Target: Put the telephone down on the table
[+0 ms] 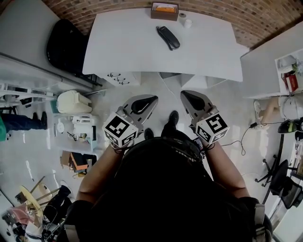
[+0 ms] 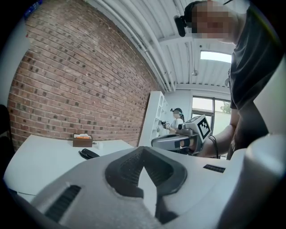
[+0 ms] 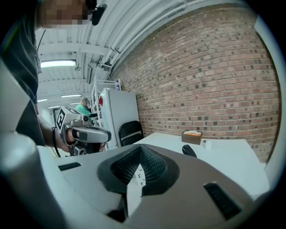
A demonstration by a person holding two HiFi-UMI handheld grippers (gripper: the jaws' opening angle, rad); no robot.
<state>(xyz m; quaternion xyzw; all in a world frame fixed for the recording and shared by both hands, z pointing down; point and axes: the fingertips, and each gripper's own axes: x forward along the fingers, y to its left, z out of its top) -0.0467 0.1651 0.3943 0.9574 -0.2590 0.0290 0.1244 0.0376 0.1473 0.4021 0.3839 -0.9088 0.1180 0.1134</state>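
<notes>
The black telephone (image 1: 168, 37) lies flat on the white table (image 1: 128, 52), toward its far side; it also shows in the left gripper view (image 2: 88, 154) and the right gripper view (image 3: 189, 150). Both grippers hang over the floor, well short of the table's near edge. My left gripper (image 1: 152, 99) (image 2: 143, 152) has its jaws together with nothing between them. My right gripper (image 1: 185, 93) (image 3: 140, 150) is likewise shut and empty. Each gripper sees the other beside it, the right one (image 2: 174, 141) and the left one (image 3: 87, 133).
A brown box (image 1: 164, 10) and two small white cups (image 1: 185, 20) stand at the table's far edge by the brick wall. A black chair (image 1: 66, 45) sits left of the table. White shelves (image 1: 289, 75) stand at right. Boxes and clutter (image 1: 75, 137) cover the floor at left.
</notes>
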